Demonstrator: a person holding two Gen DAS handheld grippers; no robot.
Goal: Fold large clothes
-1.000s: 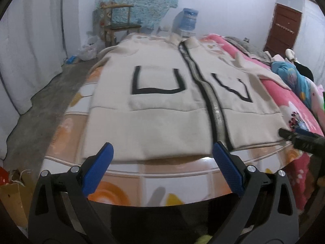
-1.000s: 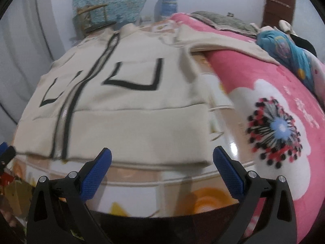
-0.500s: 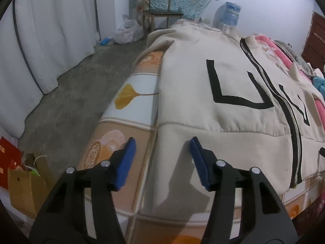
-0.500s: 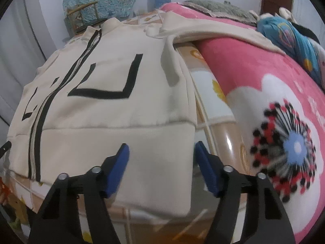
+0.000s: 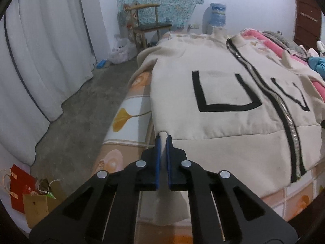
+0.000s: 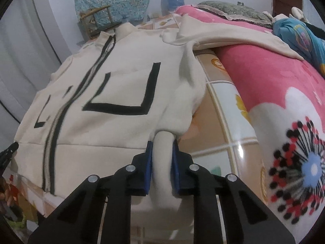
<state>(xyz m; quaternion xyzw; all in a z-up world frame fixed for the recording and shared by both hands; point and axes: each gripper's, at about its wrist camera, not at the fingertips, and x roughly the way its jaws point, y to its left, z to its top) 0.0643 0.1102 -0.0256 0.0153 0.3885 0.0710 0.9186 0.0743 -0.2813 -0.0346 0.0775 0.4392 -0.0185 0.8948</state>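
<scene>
A large cream zip jacket (image 5: 223,93) with black U-shaped pocket trim lies front up on the bed; it also shows in the right wrist view (image 6: 113,101). My left gripper (image 5: 163,140) is shut on the jacket's left bottom corner at the hem. My right gripper (image 6: 162,144) is shut on a bunched fold at the jacket's right bottom corner, lifted slightly off the bed. One sleeve (image 6: 233,36) stretches right across the pink blanket. The tip of the left gripper shows at the left edge of the right wrist view (image 6: 8,152).
The bed has a tiled floral sheet (image 5: 130,118) and a pink flowered blanket (image 6: 284,101). Concrete floor (image 5: 81,109) and white curtains (image 5: 40,50) lie to the left. A wooden chair (image 5: 148,26), a water bottle (image 5: 217,14) and paper bags (image 5: 30,199) stand nearby.
Both grippers have moved onto the jacket's bottom corners and closed on the fabric; half a second ago both were open above the hem.
</scene>
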